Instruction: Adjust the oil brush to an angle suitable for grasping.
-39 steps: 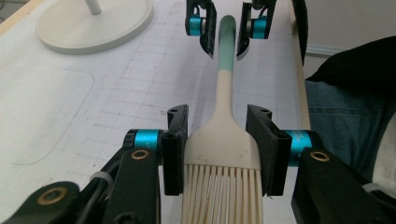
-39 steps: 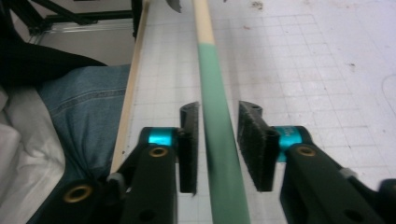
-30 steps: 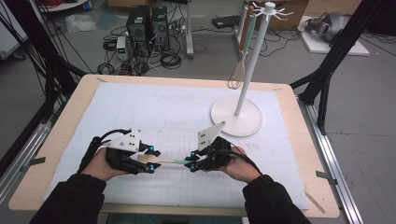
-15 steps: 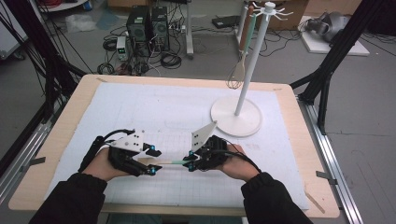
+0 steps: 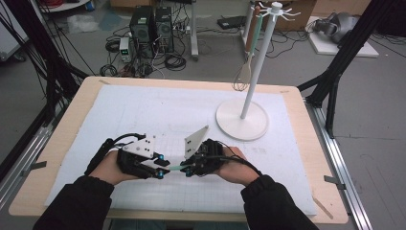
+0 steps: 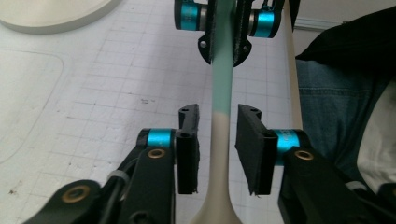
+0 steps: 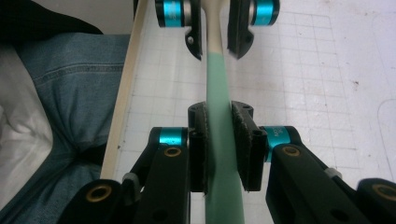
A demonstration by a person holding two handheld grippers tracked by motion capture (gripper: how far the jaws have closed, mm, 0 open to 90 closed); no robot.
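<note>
A slim utensil [image 5: 174, 167] with a mint-green handle end and a cream end lies level between my two grippers, near the table's front edge. My right gripper [image 7: 219, 135] is shut on the green part [image 7: 219, 84]; it also appears at the top of the left gripper view [image 6: 224, 28]. My left gripper [image 6: 218, 140] straddles the cream part [image 6: 219, 154], which widens toward the camera. Its jaws have just been closing, but a gap still shows on each side of the utensil. In the high view the left gripper [image 5: 162, 166] faces the right gripper [image 5: 187, 168].
A white rack [image 5: 242, 120] with a round base and a tall pole stands at the back right of the white grid mat [image 5: 143, 110]. A whisk [image 5: 244, 72] and other utensils hang from its hooks. The table's front edge [image 7: 123, 102] runs close beside the grippers.
The right gripper has shifted a little to the left with the utensil, so less of the utensil shows between the two grippers. The left hand has stayed in place.
</note>
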